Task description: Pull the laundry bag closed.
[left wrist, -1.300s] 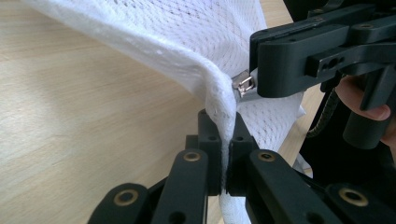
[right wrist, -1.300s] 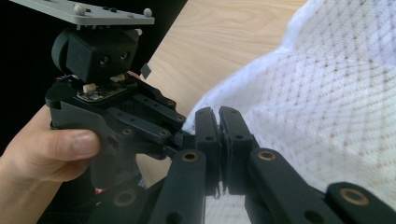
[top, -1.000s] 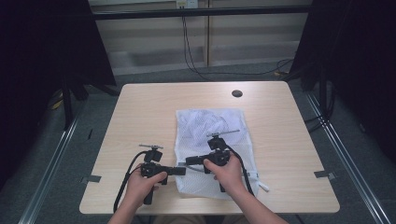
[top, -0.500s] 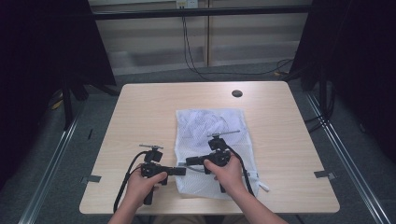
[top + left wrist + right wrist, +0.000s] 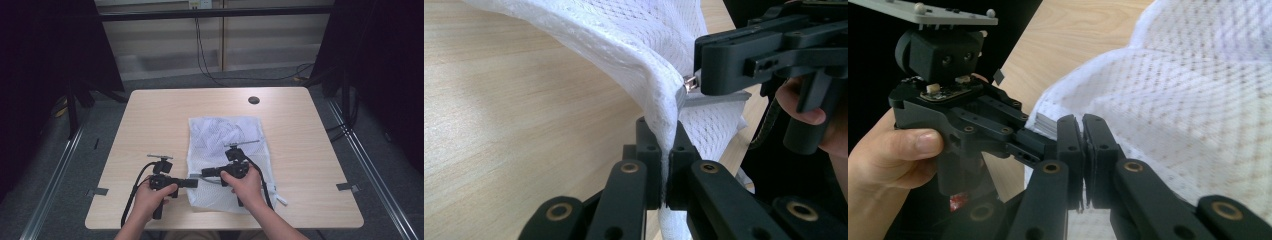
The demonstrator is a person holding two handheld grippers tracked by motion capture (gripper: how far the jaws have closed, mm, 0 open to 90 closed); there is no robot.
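So I've got a light wood table (image 5: 150, 130) in a dark room: one white mesh bag (image 5: 225, 135), two grippers, left gripper (image 5: 192, 183) clamped on its edge, right gripper (image 5: 206, 173) probably on its zipper pull.

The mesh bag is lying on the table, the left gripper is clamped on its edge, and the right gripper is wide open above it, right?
Not quite. The right gripper is shut, not open, as the right gripper view shows. The left gripper does clamp the mesh bag's edge on the table.

white open-weave mesh cloth bag (image 5: 227, 150), matt pale wood-grain table (image 5: 150, 120), small shiny metal zipper pull (image 5: 690, 83)
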